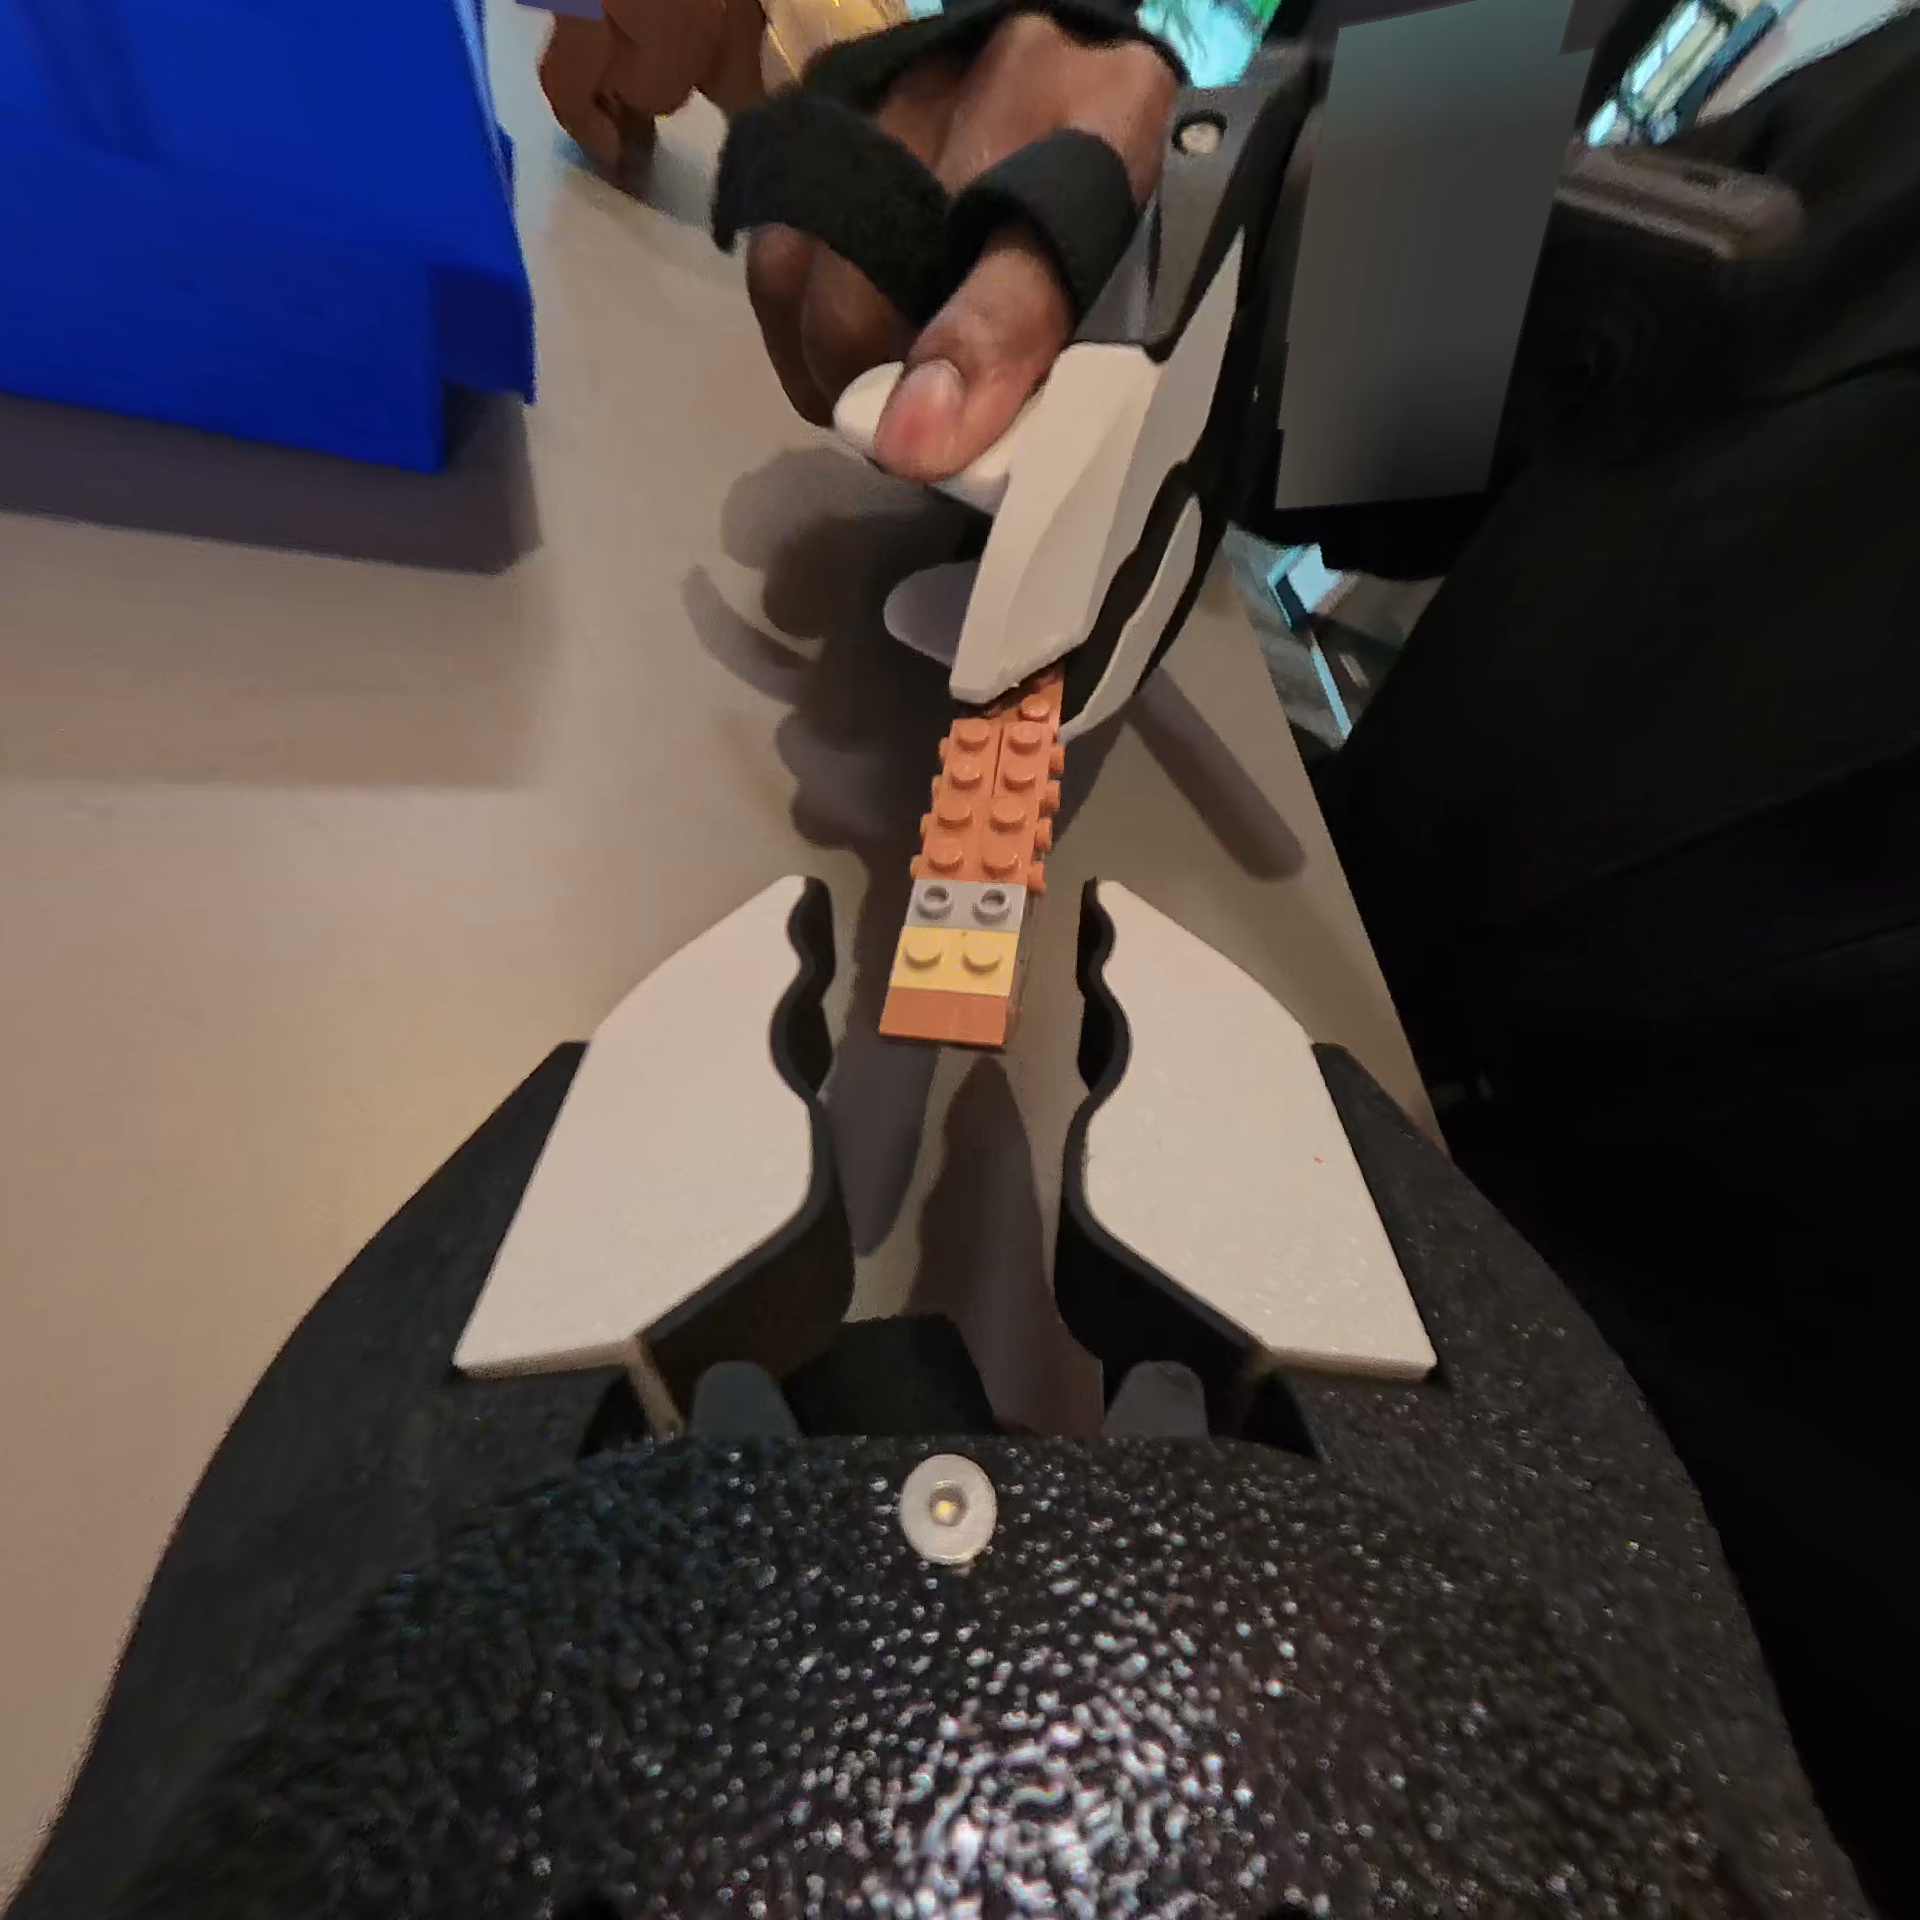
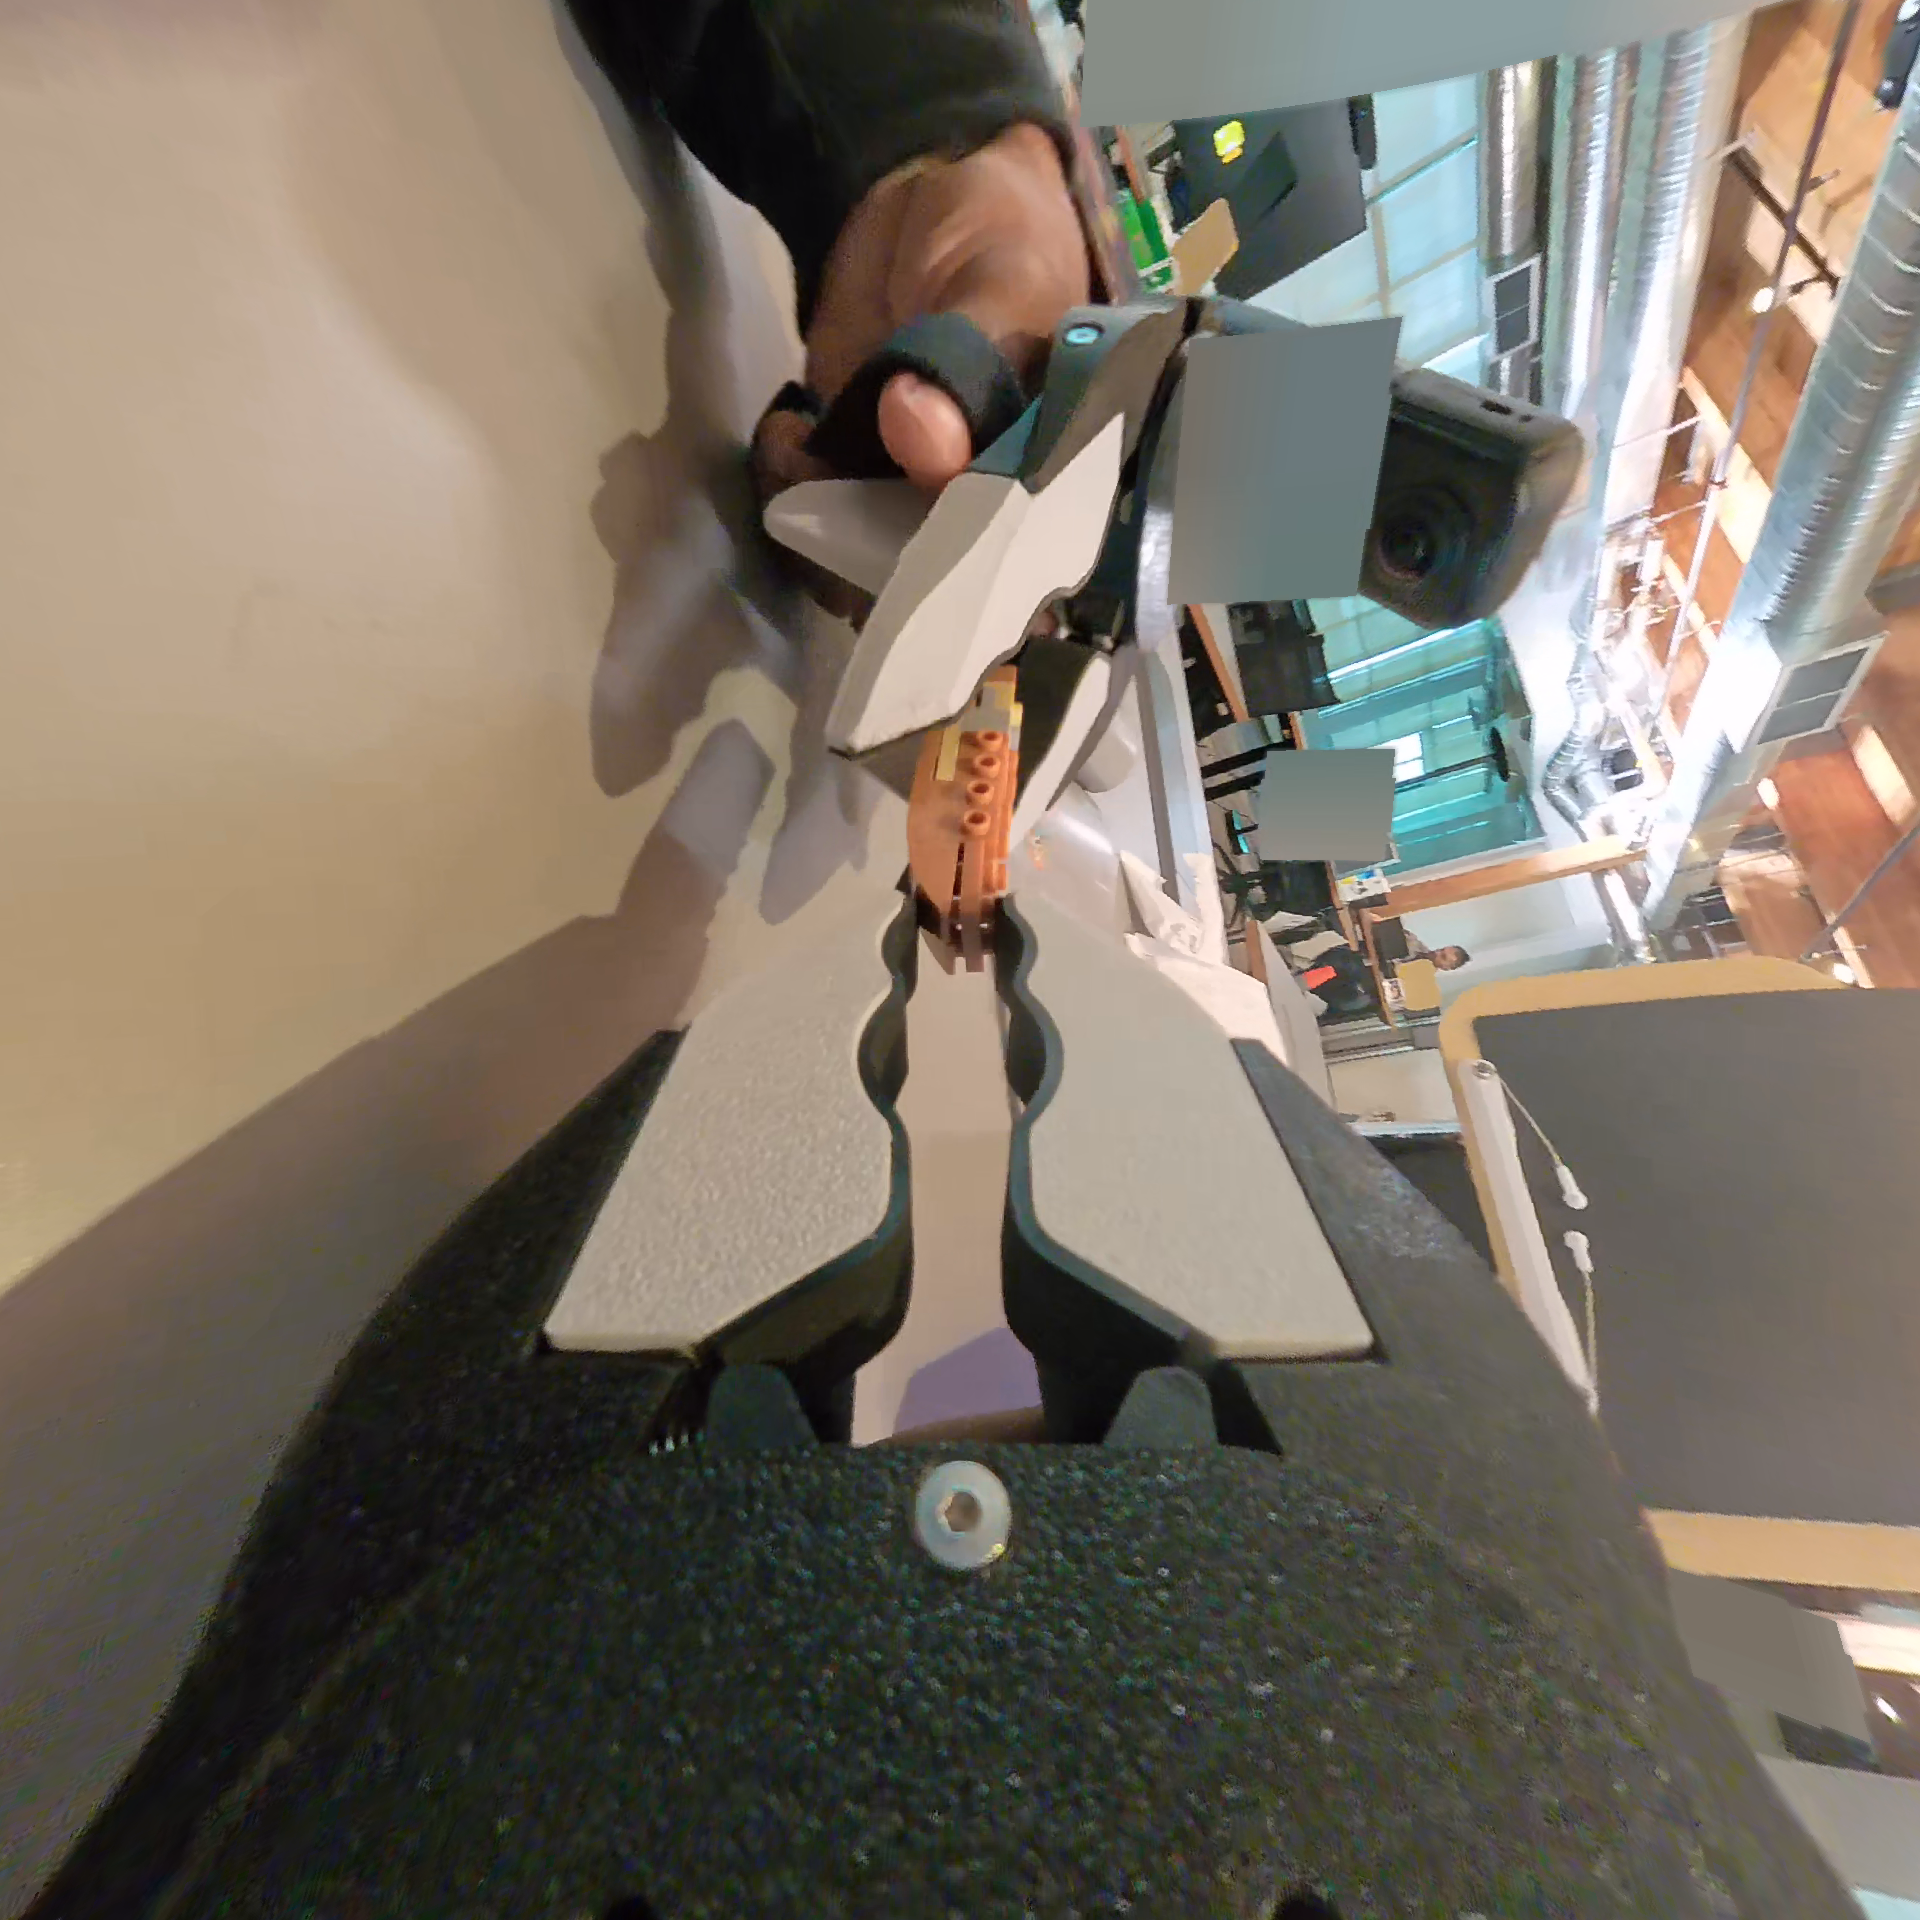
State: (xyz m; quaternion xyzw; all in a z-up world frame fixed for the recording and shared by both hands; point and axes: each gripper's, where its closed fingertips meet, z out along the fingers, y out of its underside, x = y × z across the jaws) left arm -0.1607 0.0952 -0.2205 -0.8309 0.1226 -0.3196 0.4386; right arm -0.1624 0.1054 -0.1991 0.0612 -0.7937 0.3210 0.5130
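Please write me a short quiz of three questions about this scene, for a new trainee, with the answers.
1. True or false: the left gripper is clamped on the brick assembly.
2. Which gripper holds the assembly? A) left B) right C) neither
3. Fill in: beside the grey plate sits a ____ plate.

Key: 1. false, its fingers stand apart from the bricks; 2. B; 3. yellow.

Brick assembly (image 1: pixel 971 883): long, narrow bar of studded orange-brown plates, one grey and one yellow piece near one end. Held off the surface (image 1: pixel 312 935), its far end clamped in the right tongs (image 2: pixel 961 935).
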